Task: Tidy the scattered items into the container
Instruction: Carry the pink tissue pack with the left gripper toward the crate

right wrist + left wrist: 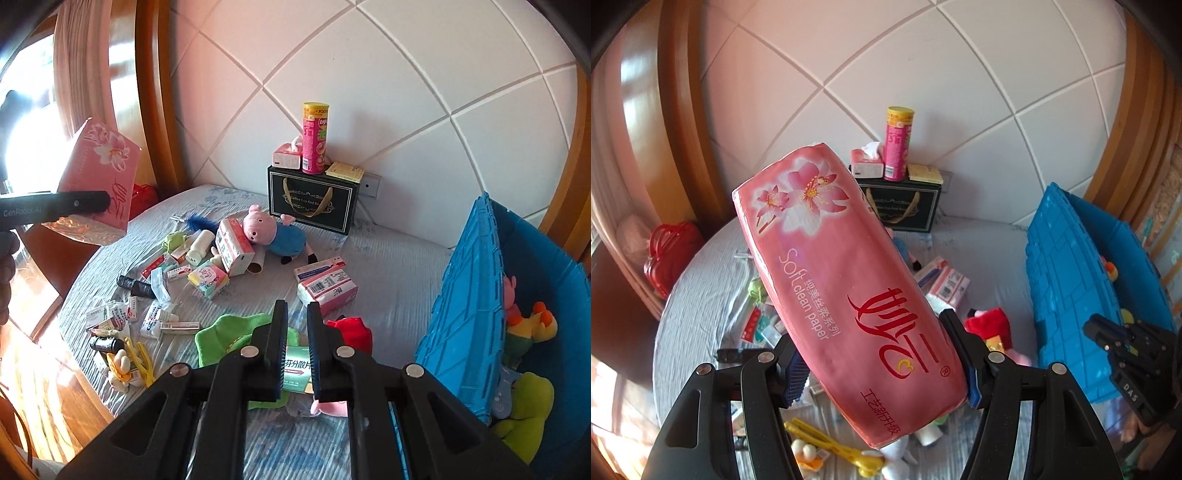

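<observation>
My left gripper (871,343) is shut on a pink pack of soft tissue paper (846,280), its blue pads pressing both long sides, and it holds the pack above the bed. In the right wrist view the same pack (103,173) hangs at the far left. My right gripper (295,314) is shut with nothing between its fingers; a green-and-white medicine box (297,369) shows through the narrow gap, lying below. The blue crate (469,306) stands at the right with plush toys (528,402) inside. Scattered items cover the grey bed (388,266).
A pig plush (269,232), tissue packs (328,288), small boxes, tubes and a yellow clip (136,360) lie on the bed. A black gift bag (314,201) at the headboard carries a chip can (314,138). A wooden frame edges the bed on the left.
</observation>
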Demonstrator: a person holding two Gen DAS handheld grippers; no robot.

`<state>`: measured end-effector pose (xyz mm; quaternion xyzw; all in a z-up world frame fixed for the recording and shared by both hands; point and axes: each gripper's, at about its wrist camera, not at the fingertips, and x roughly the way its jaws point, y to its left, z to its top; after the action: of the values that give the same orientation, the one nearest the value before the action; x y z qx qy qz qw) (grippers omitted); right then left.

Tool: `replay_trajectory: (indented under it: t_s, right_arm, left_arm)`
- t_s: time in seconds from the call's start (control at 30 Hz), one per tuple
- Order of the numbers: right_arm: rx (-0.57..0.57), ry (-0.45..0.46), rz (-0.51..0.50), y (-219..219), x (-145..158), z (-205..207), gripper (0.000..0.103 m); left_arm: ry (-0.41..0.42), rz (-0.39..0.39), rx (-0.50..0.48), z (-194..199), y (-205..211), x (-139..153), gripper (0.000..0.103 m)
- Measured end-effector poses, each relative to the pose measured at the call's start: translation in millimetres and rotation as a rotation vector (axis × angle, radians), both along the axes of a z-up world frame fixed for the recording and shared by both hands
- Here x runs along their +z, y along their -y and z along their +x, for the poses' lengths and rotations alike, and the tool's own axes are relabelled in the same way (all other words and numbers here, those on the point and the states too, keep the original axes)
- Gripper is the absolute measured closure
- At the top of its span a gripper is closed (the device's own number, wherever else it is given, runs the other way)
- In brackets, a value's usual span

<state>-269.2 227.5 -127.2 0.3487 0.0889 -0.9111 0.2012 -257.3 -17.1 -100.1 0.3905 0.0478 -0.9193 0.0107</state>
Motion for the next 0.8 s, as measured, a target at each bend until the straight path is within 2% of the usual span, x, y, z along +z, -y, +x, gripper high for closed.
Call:
replay_trajectory:
  t_s: [0.8]
  right_arm:
    - [-0.114, -0.101, -0.132, -138.4, 51.6, 11.5, 0.093]
  left_arm:
    - [-0.06, -0.07, -0.114, -16.9, -128.1, 34.5, 0.039]
